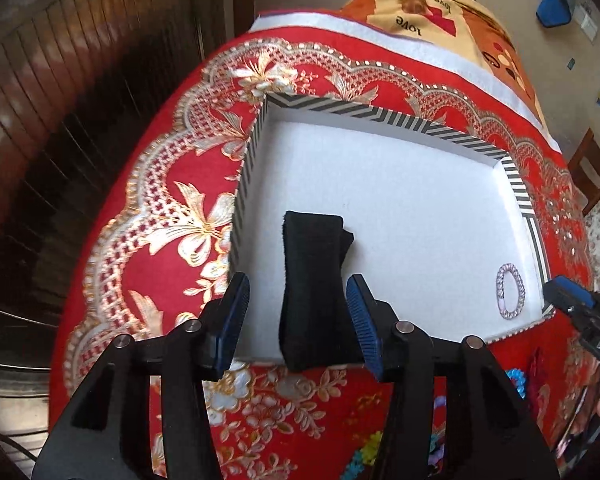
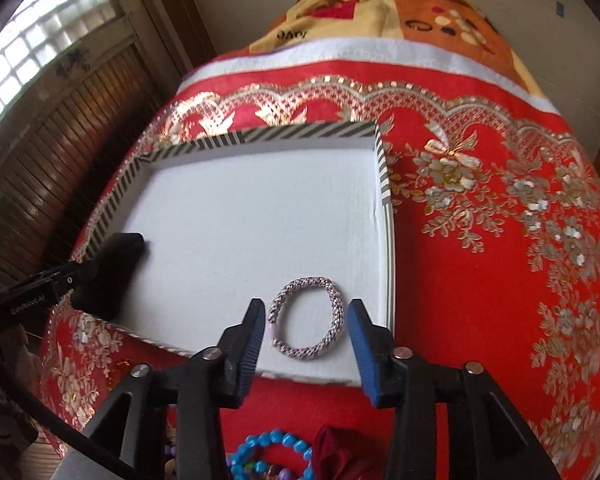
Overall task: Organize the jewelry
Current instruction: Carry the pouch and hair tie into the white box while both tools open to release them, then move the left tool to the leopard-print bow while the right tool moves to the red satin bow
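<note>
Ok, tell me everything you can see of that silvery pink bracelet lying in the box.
The silvery pink braided rope bracelet is a closed, slightly oval loop with a twisted, sparkly weave and one smooth pale pink section on its left side. It lies flat on the white floor of the striped-rimmed shallow box, in the near right corner, close to the walls but apparently clear of them. The right gripper is open, with the bracelet framed between its fingers in the right wrist view; nothing grips it.

Red floral tablecloth (image 2: 480,264), patterned blanket (image 1: 440,12), wooden slatted door (image 1: 60,80)
</note>
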### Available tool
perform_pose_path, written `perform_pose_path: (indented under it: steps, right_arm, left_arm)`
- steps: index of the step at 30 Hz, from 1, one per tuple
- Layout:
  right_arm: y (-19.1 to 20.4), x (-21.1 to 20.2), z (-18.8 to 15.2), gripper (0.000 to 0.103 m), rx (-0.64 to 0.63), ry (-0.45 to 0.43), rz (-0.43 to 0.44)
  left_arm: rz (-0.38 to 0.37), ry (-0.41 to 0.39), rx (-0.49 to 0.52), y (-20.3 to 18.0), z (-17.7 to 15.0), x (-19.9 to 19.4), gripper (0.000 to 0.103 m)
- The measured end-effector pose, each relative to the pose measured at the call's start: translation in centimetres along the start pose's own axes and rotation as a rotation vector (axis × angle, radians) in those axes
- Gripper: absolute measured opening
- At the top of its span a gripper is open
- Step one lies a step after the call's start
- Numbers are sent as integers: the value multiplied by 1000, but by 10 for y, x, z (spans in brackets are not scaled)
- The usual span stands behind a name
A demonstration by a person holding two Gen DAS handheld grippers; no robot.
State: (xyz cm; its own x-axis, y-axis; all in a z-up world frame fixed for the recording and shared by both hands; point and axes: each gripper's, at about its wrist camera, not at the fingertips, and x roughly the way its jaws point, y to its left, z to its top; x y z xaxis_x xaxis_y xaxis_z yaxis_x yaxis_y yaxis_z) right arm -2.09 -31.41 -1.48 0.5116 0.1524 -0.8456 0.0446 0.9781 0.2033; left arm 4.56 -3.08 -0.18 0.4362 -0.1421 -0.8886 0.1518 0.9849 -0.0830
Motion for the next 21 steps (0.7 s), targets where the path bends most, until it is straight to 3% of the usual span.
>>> perform_pose_path:
  steps: [12,17,21]
  right_arm:
    - [11,-46,-32,43,8,-50,-9]
    - [12,-58,-52,53,23,-57,-12]
    - [15,-68,-66,53,25,-63,-19]
  left_arm:
    - [-2,-64,54,-7,-34,-43,50]
    - [-17,-76,81,-11,-50,-58,50]
    - [-33,-76,99,-13,-64,-66,50]
